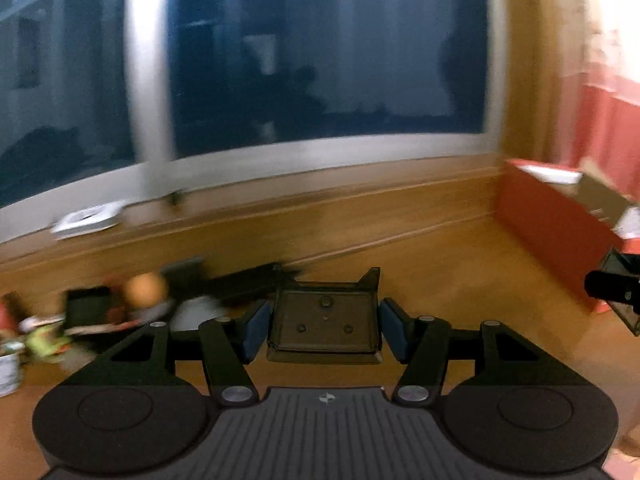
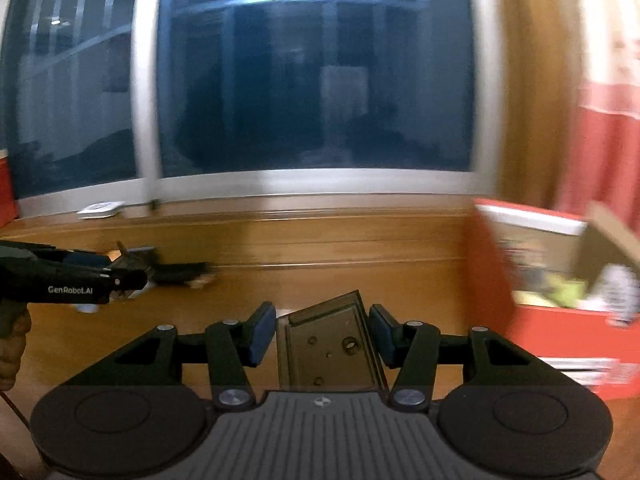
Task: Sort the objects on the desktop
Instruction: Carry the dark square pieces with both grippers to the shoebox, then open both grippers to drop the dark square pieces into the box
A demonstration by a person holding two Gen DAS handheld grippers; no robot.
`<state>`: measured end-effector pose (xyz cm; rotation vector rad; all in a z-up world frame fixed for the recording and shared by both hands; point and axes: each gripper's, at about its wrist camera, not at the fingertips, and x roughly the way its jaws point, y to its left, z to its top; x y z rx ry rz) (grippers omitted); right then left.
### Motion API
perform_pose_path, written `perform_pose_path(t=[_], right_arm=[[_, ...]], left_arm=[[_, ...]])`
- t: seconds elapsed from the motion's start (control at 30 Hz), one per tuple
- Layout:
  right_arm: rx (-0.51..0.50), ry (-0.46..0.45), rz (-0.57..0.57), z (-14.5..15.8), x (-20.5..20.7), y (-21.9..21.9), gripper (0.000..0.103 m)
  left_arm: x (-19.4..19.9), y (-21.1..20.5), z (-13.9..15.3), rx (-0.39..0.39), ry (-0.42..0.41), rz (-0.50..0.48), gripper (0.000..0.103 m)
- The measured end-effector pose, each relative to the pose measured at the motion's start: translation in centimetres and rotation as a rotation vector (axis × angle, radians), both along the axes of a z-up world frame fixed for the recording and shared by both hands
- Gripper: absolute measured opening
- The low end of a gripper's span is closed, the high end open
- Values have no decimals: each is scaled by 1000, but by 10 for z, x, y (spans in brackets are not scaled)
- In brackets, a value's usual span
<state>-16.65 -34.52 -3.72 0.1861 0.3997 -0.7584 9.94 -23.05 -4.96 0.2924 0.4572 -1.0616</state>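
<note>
My left gripper (image 1: 324, 330) is shut on a dark translucent tray (image 1: 325, 320), held flat above the wooden desk (image 1: 440, 272). My right gripper (image 2: 322, 338) is shut on a second dark translucent tray (image 2: 330, 348), tilted between the blue pads. In the right wrist view the left gripper (image 2: 120, 276) shows at the far left with a hand below it. In the left wrist view the right gripper (image 1: 612, 292) pokes in at the right edge. A red box (image 2: 560, 320) with mixed items inside stands at the right.
Blurred clutter lies on the desk at the left: an orange ball (image 1: 144, 290), black items (image 1: 240, 284), a green-yellow toy (image 1: 44, 340). A white flat object (image 1: 88, 218) rests on the window sill. A dark window (image 1: 320, 60) fills the back. A red curtain (image 2: 604, 152) hangs at the right.
</note>
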Motion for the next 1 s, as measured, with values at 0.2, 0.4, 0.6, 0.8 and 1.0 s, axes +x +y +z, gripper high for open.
perform_pose_path(t=[0.2, 0.4, 0.6, 0.8, 1.0], right_arm=[[-25, 9, -144, 4, -85, -22, 54], [-57, -9, -202, 10, -120, -41, 54], [-83, -27, -230, 22, -119, -89, 54], [-76, -27, -334, 25, -113, -169, 54], [-50, -1, -416, 11, -107, -217, 54]], left_arm=[[-79, -59, 3, -44, -3, -168, 59], [-117, -113, 15, -60, -13, -279, 59], [-141, -171, 30, -93, -22, -353, 59], [-161, -249, 35, -103, -39, -431, 59], [-173, -306, 27, -88, -45, -484, 59]])
